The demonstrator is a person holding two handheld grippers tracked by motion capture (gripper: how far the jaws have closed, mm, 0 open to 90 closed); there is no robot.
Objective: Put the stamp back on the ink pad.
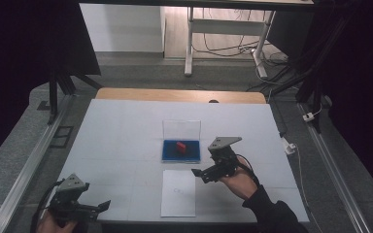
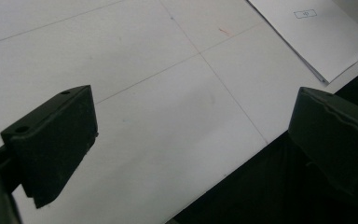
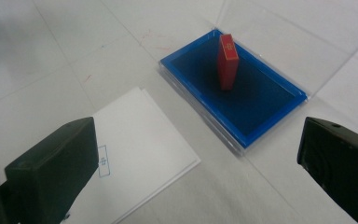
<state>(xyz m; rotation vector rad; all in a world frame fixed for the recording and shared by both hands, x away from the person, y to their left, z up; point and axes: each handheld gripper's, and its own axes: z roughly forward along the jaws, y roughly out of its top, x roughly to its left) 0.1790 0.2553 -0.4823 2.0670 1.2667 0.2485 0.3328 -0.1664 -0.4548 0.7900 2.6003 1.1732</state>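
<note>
A blue tray (image 1: 181,156) is lying near the middle of the white table (image 1: 116,141), with its clear lid (image 1: 181,130) standing upright along the far edge; a red block (image 3: 227,60) is standing on end on the blue pad, toward the far half of it, touching neither wall; just in front of the tray a sheet of white paper (image 1: 178,193) is lying flat, reaching almost to the near table edge, with a small printed mark near its upper part; nothing is standing between the tray and either tool, though the lid is walling off the approach from the far side; the right gripper (image 1: 205,174) is hovering just right of the paper's top corner and near the tray's front right corner, held by a hand in a dark sleeve, its jaws pointing left and slightly down, spread wide with nothing between them; in the right gripper view the block and tray are lying ahead between the two black jaws, well apart from both; the left gripper (image 1: 98,208) is sitting at the near left corner of the table, jaws likewise gaping wide and empty, aimed across bare tabletop toward the paper's corner (image 2: 326,77); the near table edge is running right beneath it; bare tabletop is lying left and right of the tray, and a wooden strip is bordering the far edge
</note>
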